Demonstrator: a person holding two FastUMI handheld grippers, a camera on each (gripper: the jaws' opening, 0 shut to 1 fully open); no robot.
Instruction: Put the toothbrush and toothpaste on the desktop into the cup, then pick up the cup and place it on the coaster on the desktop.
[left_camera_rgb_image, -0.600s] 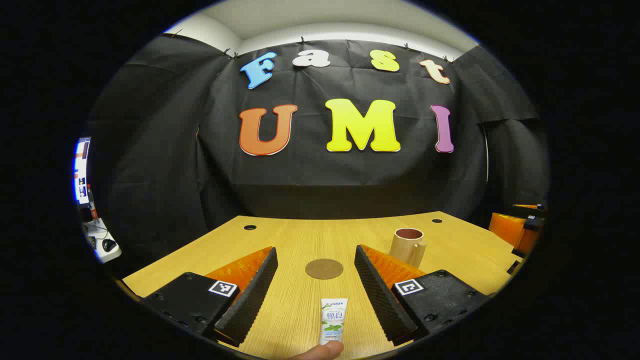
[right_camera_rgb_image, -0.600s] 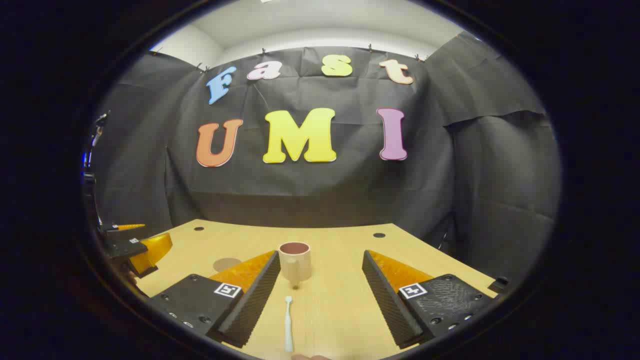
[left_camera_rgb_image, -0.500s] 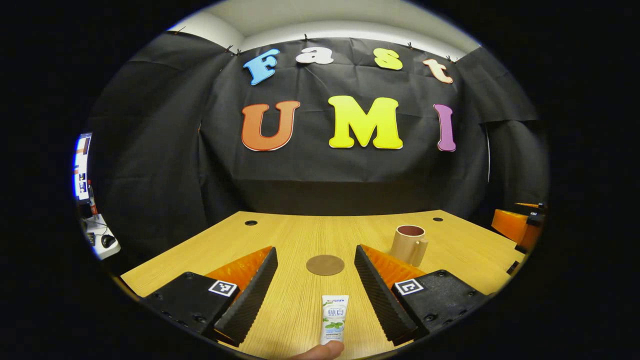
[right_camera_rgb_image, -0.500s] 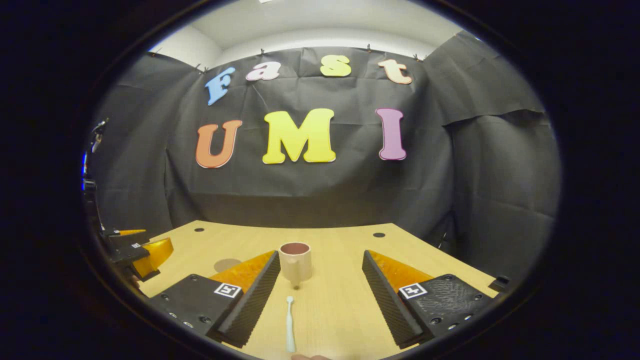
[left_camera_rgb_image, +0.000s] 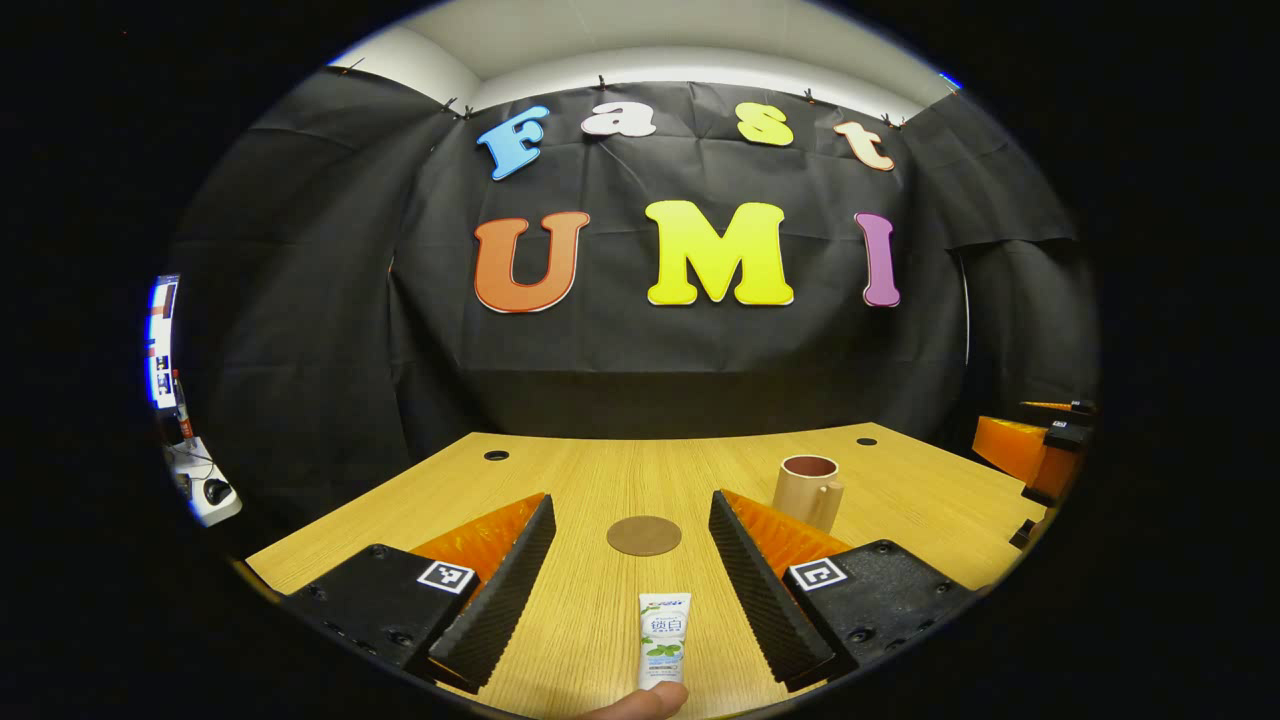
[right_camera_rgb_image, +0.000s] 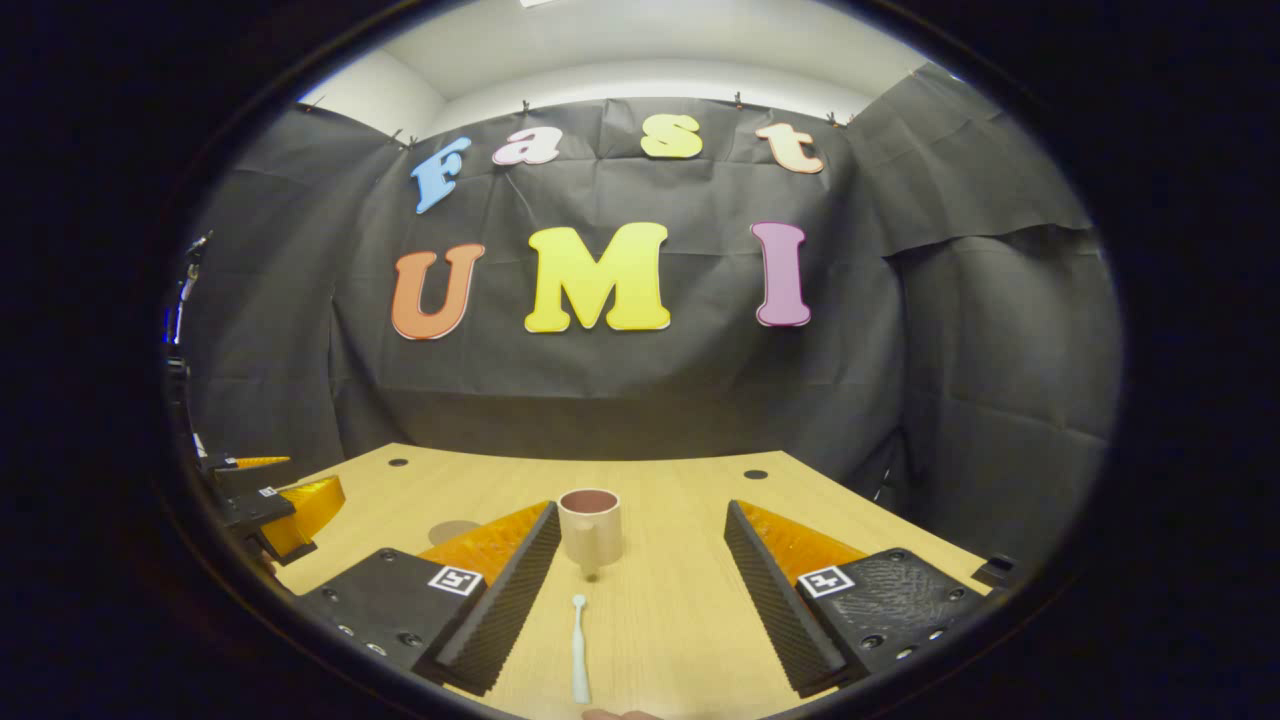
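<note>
Still nothing gripped: left hand-held gripper (left_camera_rgb_image: 634, 580) spread wide, toothpaste tube (left_camera_rgb_image: 663, 642) lying flat on counter (left_camera_rgb_image: 560, 480) between its fingers, coaster (left_camera_rgb_image: 644, 536) just beyond, cup (left_camera_rgb_image: 808, 492) ahead to its right. Right hand-held gripper (right_camera_rgb_image: 640, 590) likewise spread, toothbrush (right_camera_rgb_image: 579, 648) lying lengthwise between its fingers, cup (right_camera_rgb_image: 590, 527) straight ahead and empty. Likely risks: thin toothbrush slipping or rolling if pinched off-centre; tube skidding flat under a shallow approach; cup tipping if nudged by a long item going in. Near ends of tube and toothbrush cut off; something pale, perhaps a fingertip, at bottom edge.
</note>
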